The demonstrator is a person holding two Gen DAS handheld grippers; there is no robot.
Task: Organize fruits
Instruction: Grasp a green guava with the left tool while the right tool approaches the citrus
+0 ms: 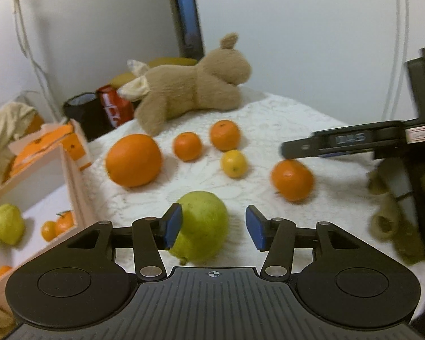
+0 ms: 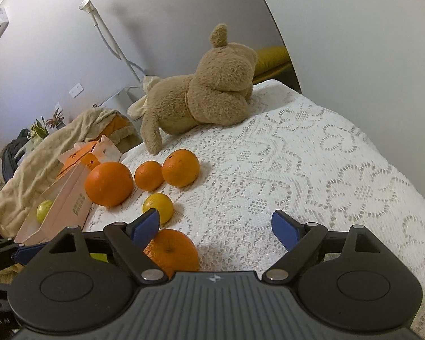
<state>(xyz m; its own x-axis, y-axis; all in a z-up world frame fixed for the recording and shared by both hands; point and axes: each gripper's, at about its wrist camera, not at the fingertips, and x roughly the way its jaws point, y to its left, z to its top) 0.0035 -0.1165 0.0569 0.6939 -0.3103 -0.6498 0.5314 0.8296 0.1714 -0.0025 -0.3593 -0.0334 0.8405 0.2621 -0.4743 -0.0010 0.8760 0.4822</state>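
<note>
left gripper (image 1: pixel 214 228) jaws wide apart around green pear (image 1: pixel 202 229), right gripper (image 2: pixel 215 228) jaws spread, empty

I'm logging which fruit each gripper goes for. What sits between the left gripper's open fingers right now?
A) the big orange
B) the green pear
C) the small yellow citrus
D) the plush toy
B: in the left wrist view the green pear lies between the open blue pads of the left gripper, while the big orange sits farther off on the lace cloth.

left wrist: low, close, faces toy | right wrist: low, from right | shared: plush bear (image 1: pixel 192 90) (image 2: pixel 204 93), oranges
</note>
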